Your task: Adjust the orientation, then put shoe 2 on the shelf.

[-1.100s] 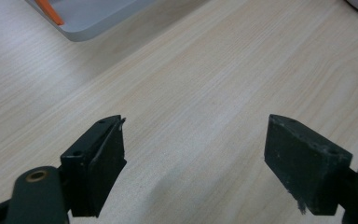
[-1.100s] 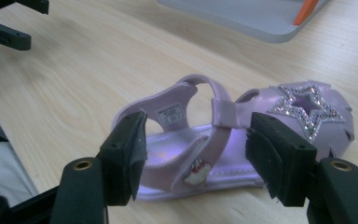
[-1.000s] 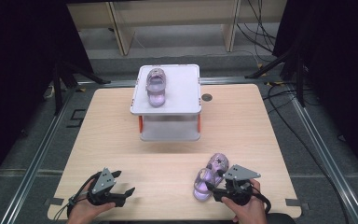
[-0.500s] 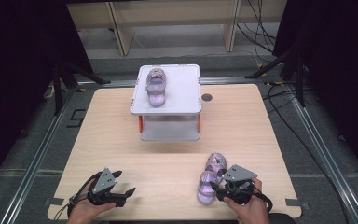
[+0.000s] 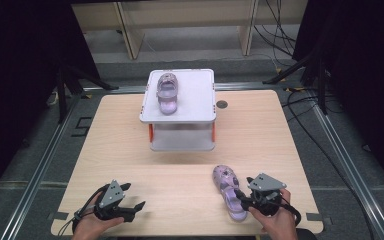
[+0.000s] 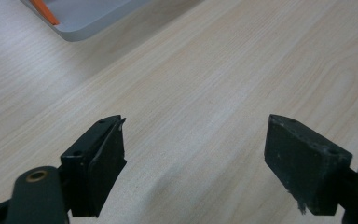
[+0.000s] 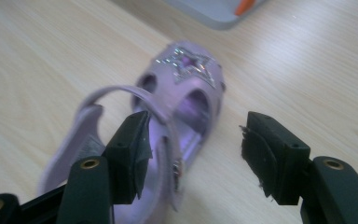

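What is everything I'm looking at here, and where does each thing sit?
Lilac child's sandal: one, near table edge, at the right gripper.
Second lilac sandal: one, on top of the box.
White plastic box with orange clips: one, upside down, table's far middle.
Light wooden table: one, carrying everything.
Left gripper: black, open over bare wood.
Right gripper: black, open, jaws have just been closing, astride the near sandal's side.

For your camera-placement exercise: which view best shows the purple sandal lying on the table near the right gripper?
The right gripper view: the sandal is close, its strap and glittery star visible between open jaws. The high view shows it small but whole.
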A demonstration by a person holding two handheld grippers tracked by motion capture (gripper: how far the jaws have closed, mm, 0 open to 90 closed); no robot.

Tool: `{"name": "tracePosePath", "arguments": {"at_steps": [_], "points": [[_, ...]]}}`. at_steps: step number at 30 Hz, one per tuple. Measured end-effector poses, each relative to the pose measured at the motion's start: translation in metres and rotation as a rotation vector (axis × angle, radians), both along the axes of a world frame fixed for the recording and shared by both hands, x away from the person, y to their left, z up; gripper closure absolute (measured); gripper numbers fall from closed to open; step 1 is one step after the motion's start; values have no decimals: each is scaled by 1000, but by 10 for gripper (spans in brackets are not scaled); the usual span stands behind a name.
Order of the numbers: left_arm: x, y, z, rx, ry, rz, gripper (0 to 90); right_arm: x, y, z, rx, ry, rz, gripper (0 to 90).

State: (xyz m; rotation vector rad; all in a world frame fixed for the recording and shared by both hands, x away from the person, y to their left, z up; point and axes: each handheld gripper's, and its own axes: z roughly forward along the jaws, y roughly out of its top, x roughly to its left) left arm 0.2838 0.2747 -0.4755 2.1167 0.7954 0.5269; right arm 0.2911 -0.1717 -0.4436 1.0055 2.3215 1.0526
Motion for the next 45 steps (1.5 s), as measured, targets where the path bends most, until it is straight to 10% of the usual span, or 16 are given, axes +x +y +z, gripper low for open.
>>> {"name": "tracePosePath", "arguments": {"at_steps": [45], "points": [[5, -1, -1, 21, -4, 6, 198, 21, 27, -3, -106, -26, 144, 687]]}}
